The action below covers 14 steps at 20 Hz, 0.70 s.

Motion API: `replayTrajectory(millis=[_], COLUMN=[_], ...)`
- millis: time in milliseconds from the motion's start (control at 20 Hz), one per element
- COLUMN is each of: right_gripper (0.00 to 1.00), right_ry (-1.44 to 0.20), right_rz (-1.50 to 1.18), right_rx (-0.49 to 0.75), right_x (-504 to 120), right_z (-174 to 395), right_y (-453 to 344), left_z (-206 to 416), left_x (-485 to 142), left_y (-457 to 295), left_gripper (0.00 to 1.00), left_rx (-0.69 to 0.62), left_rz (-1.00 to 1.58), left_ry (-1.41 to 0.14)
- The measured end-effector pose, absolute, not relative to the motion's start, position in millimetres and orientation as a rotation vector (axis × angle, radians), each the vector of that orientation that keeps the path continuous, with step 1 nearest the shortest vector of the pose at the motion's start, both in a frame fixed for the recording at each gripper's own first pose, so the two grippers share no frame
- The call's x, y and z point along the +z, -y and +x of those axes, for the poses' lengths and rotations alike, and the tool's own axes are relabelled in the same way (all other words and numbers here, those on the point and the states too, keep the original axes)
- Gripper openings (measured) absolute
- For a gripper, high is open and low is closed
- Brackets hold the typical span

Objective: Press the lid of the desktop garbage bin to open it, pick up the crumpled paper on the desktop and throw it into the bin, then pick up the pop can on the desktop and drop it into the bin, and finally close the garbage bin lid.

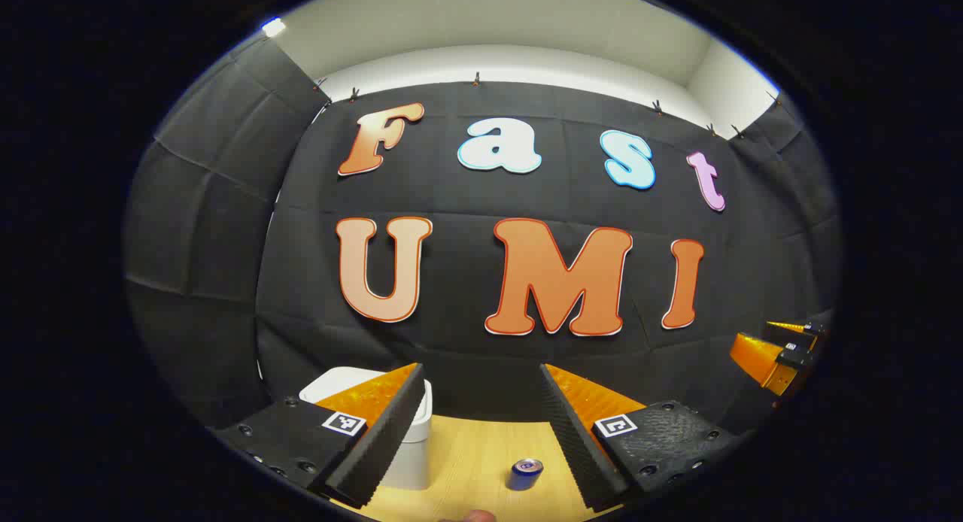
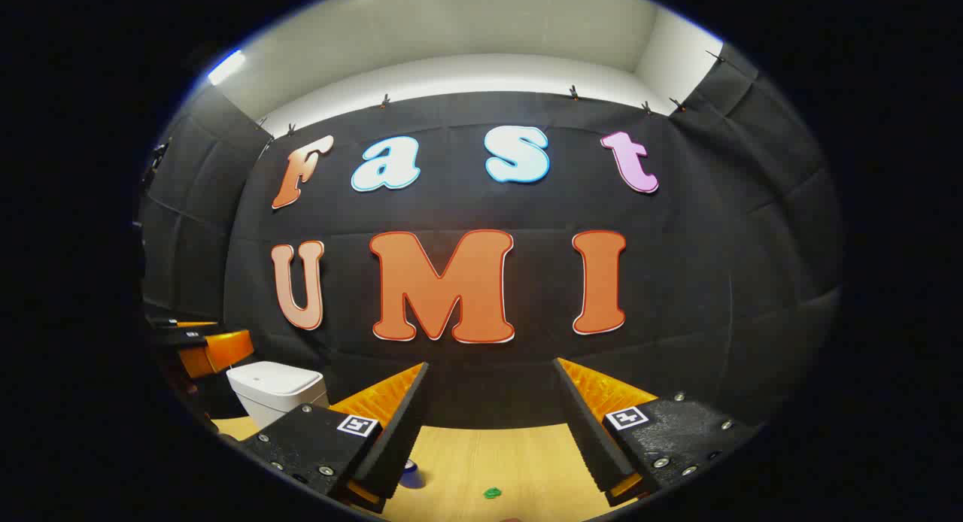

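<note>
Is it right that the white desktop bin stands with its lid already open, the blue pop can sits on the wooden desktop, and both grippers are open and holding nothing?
Not quite: the bin has its lid shut, flat on top, as the right gripper view shows. The rest holds: the pop can sits on the wooden desktop, and the left gripper and right gripper are both open and holding nothing.

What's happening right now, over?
Both grippers open, holding nothing. Bin lid shut, can upright on desk. Nothing blocking.
</note>
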State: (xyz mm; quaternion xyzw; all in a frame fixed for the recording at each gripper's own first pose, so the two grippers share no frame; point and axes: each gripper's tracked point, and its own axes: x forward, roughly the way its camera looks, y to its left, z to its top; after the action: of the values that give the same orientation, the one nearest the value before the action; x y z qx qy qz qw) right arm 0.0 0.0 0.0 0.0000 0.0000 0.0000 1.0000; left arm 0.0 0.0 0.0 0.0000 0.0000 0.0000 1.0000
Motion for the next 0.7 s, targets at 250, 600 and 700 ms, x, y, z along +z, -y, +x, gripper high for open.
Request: replayTrajectory(millis=[250, 600, 700], right_gripper=[0.94, 0.93, 0.94], right_ry=[-0.045, -0.075, -0.063], right_rz=[-0.004, -0.049, -0.054], right_rx=[-0.017, -0.079, -0.083], right_x=[-18, -34, -26], right_z=[-3, -10, -8], right_y=[-7, 12, 14], left_z=[7, 8, 19], left_x=[-26, -27, -16], left_y=[12, 34, 29], left_gripper=[0.94, 0.93, 0.95], left_rx=[-0.035, -0.144, -0.162], left_rz=[0.032, 0.038, 0.037], left_ry=[-0.006, 0.007, 0.017])
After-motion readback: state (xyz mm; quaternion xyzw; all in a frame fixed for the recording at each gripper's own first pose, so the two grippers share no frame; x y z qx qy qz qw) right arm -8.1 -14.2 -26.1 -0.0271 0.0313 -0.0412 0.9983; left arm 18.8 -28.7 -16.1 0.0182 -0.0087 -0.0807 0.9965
